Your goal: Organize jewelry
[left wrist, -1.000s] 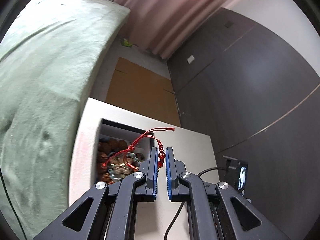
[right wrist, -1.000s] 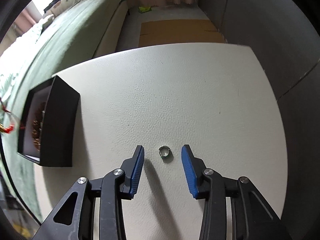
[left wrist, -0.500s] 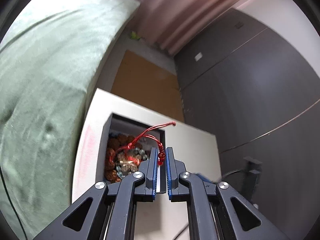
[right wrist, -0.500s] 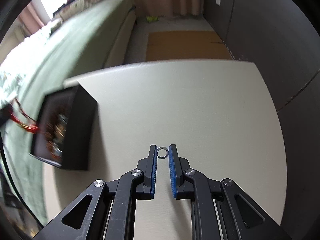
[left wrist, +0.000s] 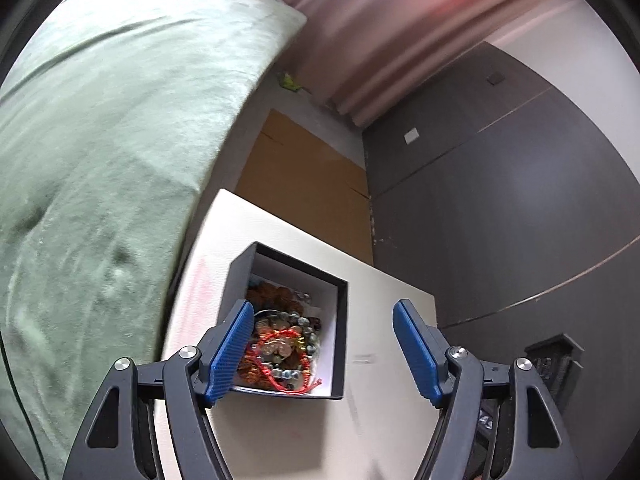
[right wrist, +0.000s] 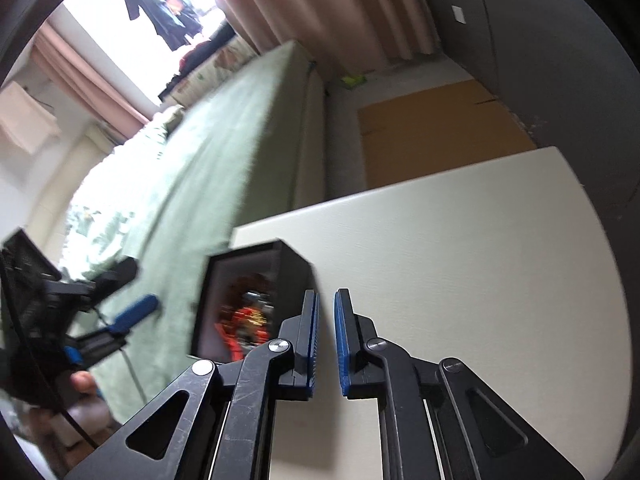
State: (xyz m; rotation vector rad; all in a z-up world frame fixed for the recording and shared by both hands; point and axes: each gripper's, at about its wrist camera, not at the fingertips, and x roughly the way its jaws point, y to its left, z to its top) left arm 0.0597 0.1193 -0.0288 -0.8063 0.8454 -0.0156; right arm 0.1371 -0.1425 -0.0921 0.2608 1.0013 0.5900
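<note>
Overhead, left gripper (left wrist: 323, 354) jaws opening above the box (left wrist: 338, 332); right gripper (right wrist: 326, 336) jaws closed.

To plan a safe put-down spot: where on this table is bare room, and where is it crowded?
Free: the table right of the black box, to its far edge. Crowded: inside the box, heaped with jewelry; a thin strip beside the bed.

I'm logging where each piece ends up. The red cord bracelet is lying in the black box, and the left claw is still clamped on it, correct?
Not quite. The red cord bracelet does lie in the black box, but the left claw is not clamped on it: its jaws are opening, wide apart above the box, with nothing pressed between them. The left wrist view shows this.
</note>
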